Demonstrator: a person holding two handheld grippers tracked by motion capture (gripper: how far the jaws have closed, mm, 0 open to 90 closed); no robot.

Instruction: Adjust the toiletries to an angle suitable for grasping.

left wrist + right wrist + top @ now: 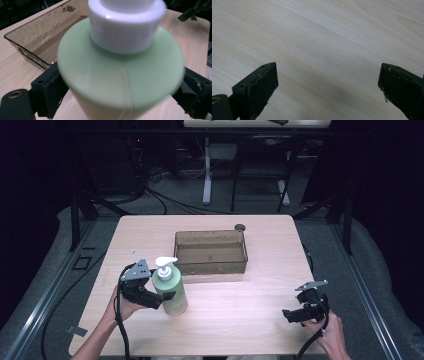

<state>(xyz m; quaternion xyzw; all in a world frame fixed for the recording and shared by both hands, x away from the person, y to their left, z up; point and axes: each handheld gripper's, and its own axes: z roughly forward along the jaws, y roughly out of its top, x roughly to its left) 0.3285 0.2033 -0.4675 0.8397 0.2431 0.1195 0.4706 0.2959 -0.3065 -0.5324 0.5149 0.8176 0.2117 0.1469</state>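
**Green pump bottle between the left jaws**

Filling the left gripper view, a pale green bottle [120, 75] with a white pump collar stands upright at lower centre-left of the table [240, 315], just before the brown tray [210, 252]. The left gripper [167, 296] seems to clasp its sides, though blur hides the contact. At lower right, the right gripper [286, 315] gapes wide over bare wood.
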